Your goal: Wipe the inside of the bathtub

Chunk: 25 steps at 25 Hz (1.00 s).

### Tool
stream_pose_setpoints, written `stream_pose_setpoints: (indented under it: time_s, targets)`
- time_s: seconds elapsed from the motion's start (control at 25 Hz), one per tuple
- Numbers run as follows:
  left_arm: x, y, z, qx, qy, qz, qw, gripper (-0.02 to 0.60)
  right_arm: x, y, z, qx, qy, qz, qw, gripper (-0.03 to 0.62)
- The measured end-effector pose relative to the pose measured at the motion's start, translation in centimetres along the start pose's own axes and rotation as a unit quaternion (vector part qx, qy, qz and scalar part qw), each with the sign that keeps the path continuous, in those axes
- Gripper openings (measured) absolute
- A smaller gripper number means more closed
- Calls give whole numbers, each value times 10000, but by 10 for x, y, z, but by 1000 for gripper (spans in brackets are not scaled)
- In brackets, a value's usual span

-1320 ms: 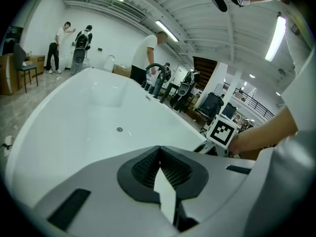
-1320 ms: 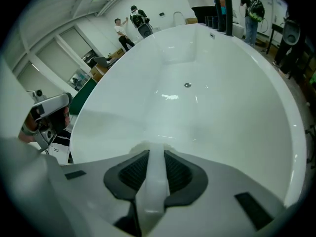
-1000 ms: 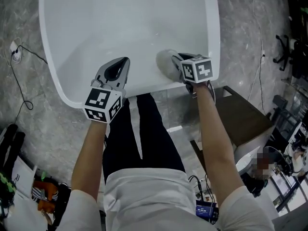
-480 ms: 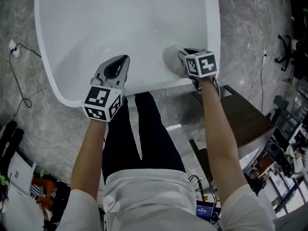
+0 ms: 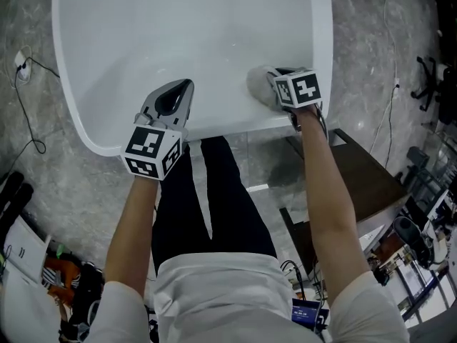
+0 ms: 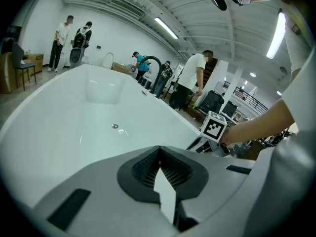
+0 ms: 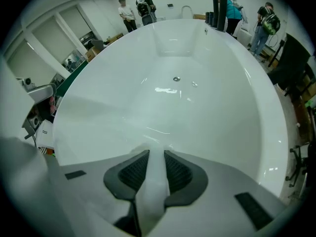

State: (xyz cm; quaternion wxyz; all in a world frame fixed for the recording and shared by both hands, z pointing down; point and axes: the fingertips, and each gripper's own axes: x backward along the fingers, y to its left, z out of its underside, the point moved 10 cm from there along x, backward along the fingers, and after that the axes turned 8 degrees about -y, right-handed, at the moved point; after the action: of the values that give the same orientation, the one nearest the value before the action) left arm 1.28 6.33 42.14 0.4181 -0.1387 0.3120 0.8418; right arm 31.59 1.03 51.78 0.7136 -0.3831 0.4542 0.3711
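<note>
Bathtub, white, glossy, oval (image 5: 143,34) (image 6: 74,117) (image 7: 197,117): stands on a grey marbled stone floor (image 5: 43,120) and fills the upper part of the head view. Near end rim just ahead of the person's black trousers (image 5: 214,191). Small round metal drain (image 7: 176,78) (image 6: 114,126) in the tub bottom, toward the far end. Lamp glare across the inner surface; wet or dry not readable.

Right gripper (image 5: 275,84) (image 7: 157,154): reaches over the near rim, close to the tub's right edge, down onto the inner wall at the near right corner. Jaws clamped on a pale grey-white cloth (image 5: 258,86) (image 7: 150,191). Cloth runs as a strip between the black ribbed pads (image 7: 177,172) and bunches out past the tips, apparently pressed to the wall. Black-and-white marker cube (image 5: 300,90) (image 6: 216,126) just above the rim.

Left gripper (image 5: 184,88) (image 6: 159,149): hovers over the near rim, left of its middle, tips pointing into the tub. Jaws together, tips meeting. Narrow pale wedge behind the tips, nature unclear. Well apart from the right gripper and the cloth.

Surroundings: brown wooden piece of furniture (image 5: 364,177) on the floor beside the tub's near right corner. Black curved tap (image 6: 153,63) past the far right corner. Several people (image 6: 190,80) standing beyond the far end, under strip lights on a white ceiling.
</note>
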Motion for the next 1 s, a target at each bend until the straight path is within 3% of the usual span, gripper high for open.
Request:
stream_pose_setpoints:
  time_s: [0.68, 1.0]
  targets:
    - [4, 29, 2, 16, -21, -183, 9998, 11, -66, -9, -9, 14, 304, -84, 9995, 100]
    - [13, 45, 4, 41, -12, -351, 9994, 11, -85, 7, -17, 27, 345, -178, 9992, 98]
